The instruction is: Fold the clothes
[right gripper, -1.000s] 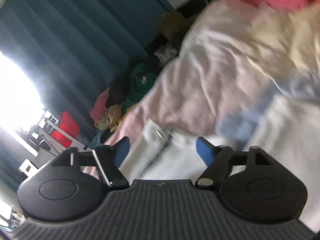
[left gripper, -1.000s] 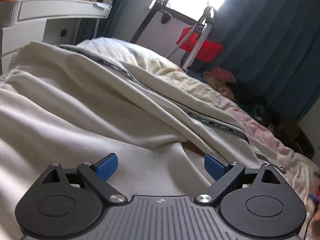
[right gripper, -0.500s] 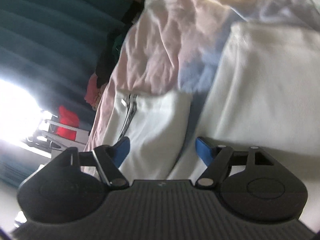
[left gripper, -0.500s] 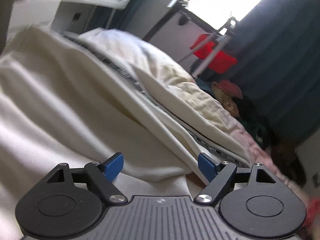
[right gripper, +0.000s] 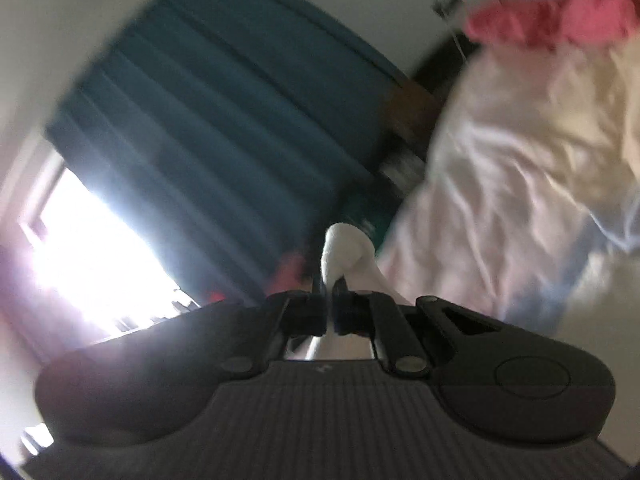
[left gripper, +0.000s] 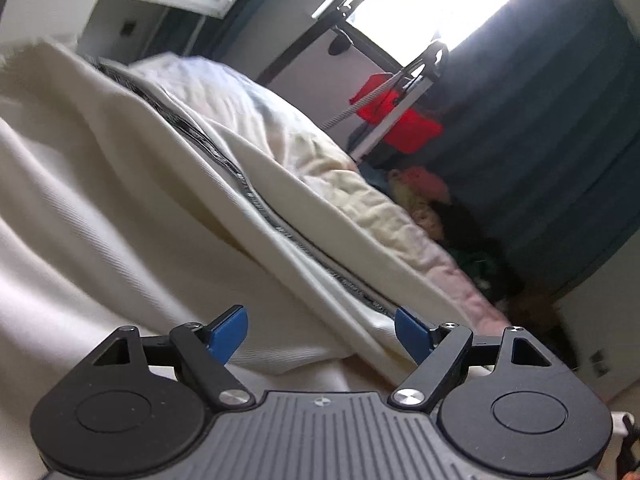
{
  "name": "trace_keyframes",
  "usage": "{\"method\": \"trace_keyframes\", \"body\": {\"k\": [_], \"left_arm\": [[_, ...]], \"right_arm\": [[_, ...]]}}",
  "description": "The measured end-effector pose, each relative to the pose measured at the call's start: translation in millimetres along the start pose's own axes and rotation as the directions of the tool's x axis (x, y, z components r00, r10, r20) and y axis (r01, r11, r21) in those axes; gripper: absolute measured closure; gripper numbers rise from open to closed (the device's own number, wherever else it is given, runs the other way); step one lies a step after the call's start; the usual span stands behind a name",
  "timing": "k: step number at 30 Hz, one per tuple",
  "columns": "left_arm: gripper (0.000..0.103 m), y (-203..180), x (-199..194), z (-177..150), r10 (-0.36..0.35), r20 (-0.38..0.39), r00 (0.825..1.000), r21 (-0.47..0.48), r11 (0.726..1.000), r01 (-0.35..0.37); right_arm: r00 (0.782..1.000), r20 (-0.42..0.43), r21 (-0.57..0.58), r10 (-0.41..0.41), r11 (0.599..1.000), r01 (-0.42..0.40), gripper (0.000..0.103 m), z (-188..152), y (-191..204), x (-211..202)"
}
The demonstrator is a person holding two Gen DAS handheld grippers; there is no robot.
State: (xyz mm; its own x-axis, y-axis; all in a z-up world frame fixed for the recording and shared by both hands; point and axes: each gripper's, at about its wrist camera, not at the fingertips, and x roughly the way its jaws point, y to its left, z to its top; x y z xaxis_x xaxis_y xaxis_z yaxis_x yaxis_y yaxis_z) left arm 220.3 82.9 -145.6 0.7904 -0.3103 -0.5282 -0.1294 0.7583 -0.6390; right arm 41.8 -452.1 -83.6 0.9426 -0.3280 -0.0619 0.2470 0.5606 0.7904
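Both fingers (right gripper: 352,312) pinch blurred white cloth (right gripper: 346,248), its rest hidden.

The left claw (left gripper: 321,330) has a grey ribbed body, two black rounded housings with embossed circles, black link arms on silver screws and blue fingertips (left gripper: 228,330). The right claw (right gripper: 329,304) shows the same ribbed body and black housings, blurred.
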Motion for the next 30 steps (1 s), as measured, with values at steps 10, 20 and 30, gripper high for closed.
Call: {"method": "trace_keyframes", "body": {"k": [10,20,30], "left_arm": [[0.09,20,29,35,-0.127,-0.004,0.992,-0.205,0.971,0.124],[0.09,-20,81,79,-0.091,-0.013,0.996,-0.049,0.995,0.09],[0.058,-36,91,54,0.022,-0.034,0.999,0.277,0.961,-0.011]], "right_arm": [[0.981,0.19,-0.248,0.033,0.969,0.016,0.097,22,68,-75],[0.94,-0.018,-0.309,-0.342,0.896,0.32,0.097,1,23,149],[0.907,-0.238,-0.307,-0.348,0.913,0.27,0.063,-36,-36,250]]}}
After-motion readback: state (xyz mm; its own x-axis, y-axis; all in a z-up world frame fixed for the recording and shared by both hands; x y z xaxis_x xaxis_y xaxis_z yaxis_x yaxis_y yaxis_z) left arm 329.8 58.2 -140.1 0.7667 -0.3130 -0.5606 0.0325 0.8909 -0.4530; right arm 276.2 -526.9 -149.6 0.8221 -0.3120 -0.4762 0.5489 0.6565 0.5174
